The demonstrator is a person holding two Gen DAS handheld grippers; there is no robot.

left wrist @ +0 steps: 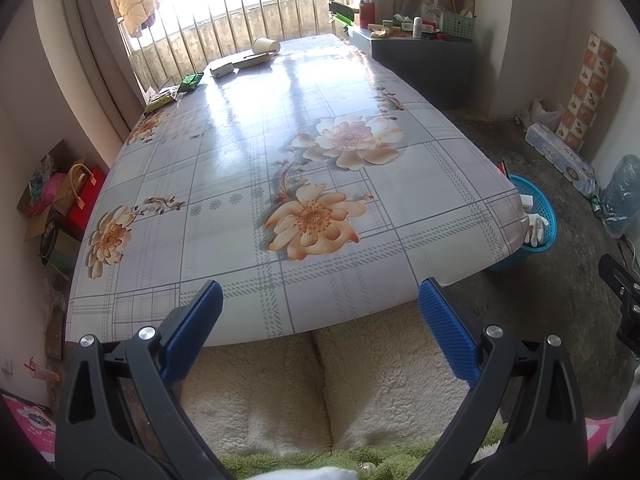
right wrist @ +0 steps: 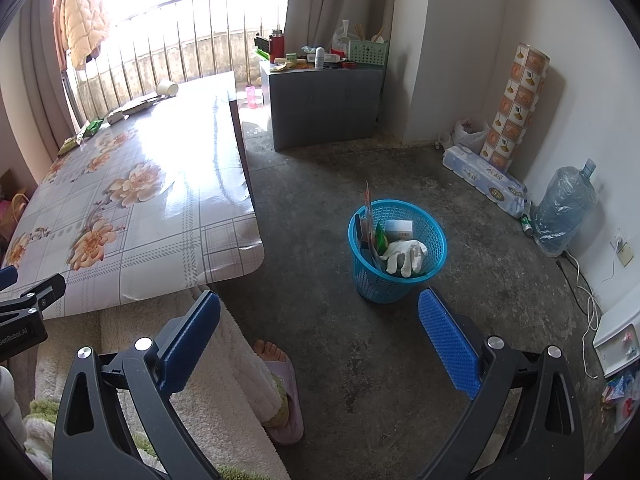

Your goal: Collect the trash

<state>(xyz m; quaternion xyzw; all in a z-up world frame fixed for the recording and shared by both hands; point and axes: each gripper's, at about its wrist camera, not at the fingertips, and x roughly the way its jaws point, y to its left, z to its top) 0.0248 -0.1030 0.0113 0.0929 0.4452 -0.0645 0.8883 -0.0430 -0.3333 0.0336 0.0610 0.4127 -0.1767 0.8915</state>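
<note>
Left to right. Far left edge of the counter (left wrist: 248, 184): two green wrappers (left wrist: 162, 99) lie along the window side, then a small white box (left wrist: 221, 69), a flat tray (left wrist: 252, 59) and a tipped paper cup (left wrist: 265, 45) at the far end. All of this remaining trash sits well apart from you, across the flowered cloth.

Your left claw (left wrist: 320, 312) hovers over the near counter edge, fingers spread wide and holding nothing.

Your right claw (right wrist: 320, 320) hangs over the floor, likewise spread and empty, facing the blue basket (right wrist: 434, 224). The basket stands on the floor just off the counter's near right corner and already holds a white glove (right wrist: 404, 256), a small carton (right wrist: 399, 229) and some wrappers.

Step in hand, as judged: between items, with both claws free. The next move calls for a long reach up the counter's left side to the nearest green wrapper, a flat pinch on its edge, then a carry back to the basket.
</note>
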